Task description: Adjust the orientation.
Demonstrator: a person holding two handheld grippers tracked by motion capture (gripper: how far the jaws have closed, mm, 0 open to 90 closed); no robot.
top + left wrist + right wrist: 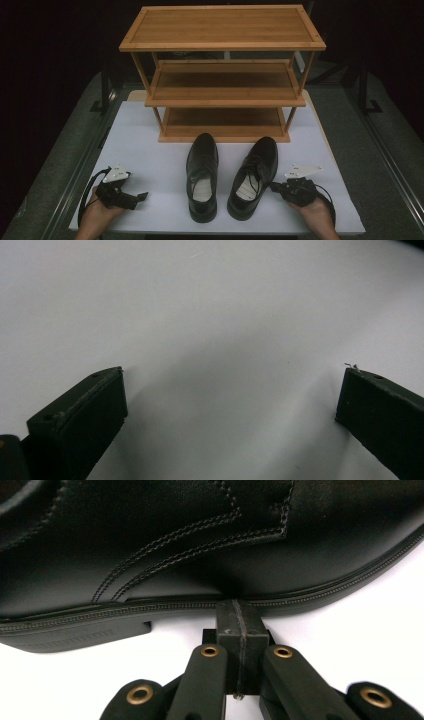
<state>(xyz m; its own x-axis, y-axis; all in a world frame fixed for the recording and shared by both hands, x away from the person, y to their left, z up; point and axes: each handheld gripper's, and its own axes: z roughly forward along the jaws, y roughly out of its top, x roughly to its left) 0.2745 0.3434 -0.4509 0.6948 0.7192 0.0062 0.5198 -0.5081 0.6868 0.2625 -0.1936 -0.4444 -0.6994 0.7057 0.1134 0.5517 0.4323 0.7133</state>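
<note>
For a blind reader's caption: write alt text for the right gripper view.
The right gripper, jaws shut together with nothing between them, points at the sole edge of a black leather dress shoe seen side-on. The shoe rests on a white tabletop, its heel at left.

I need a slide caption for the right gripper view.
Right tool, jaws shut together, its tip against the sole edge of a black leather shoe on the white table.

A white bench point(150, 165) holds two black shoes point(202, 175) point(254, 175) and, behind them, a wooden shoe rack point(222, 75).
</note>
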